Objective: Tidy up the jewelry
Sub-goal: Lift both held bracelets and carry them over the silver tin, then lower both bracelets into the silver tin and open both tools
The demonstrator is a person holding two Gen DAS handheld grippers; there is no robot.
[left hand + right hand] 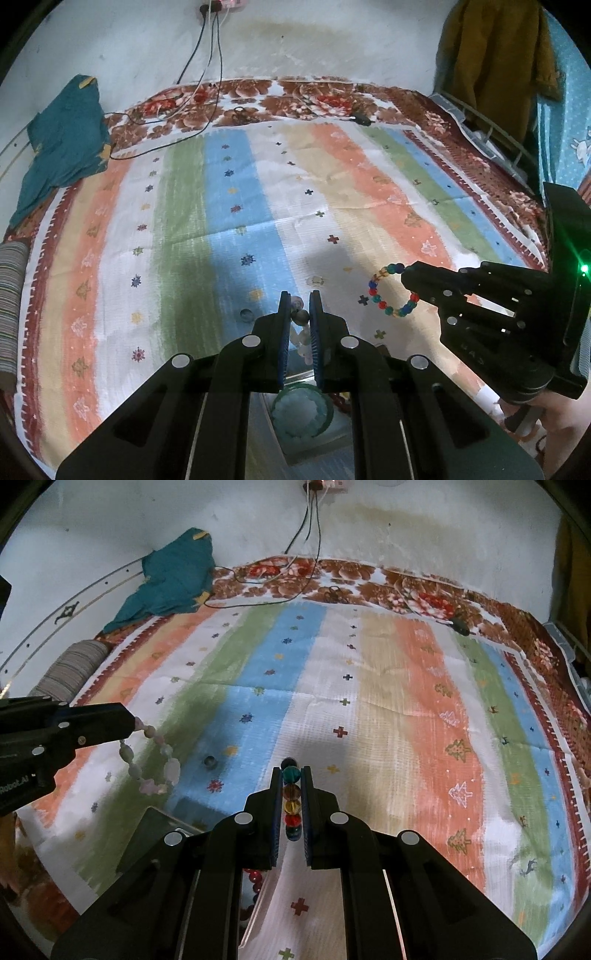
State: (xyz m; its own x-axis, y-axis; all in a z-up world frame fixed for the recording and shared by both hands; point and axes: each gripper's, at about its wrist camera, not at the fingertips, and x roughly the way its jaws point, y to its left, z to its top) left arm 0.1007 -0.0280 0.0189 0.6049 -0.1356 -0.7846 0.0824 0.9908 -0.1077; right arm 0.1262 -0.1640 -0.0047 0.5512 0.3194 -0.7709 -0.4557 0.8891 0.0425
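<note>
You worked over a bed w/ a striped cloth (258, 206) in orange, green, blue & white bands, a pale wall (129, 48) behind it & cables hanging from a socket up top. Far left of your fingers a teal garment (62, 147) lay at the bed's edge; a striped bolster (70, 668) sat near it.

Your left gripper (300, 314) had its fingers drawn in on a pale bead bracelet (153, 764); in the right wrist view that pale pink & white loop hung free below the fingertips, clear of the cloth. A small dark loose bead (209, 762) lay on the blue band, just right of that hanging loop. Below the left fingers a green round dish (301, 408) showed, w/ a clear tray (258, 904) near it and red beads (255, 878) inside; can't tell more.

Your right gripper (291, 797) was pinching a multicolour bead bracelet (391, 291): teal, amber, yellow & red beads sat in a row between the pads. In the left wrist view the rest of the loop dangled left of the right fingertips, above the cloth. A hand (561, 424) showed behind the right gripper.
</note>
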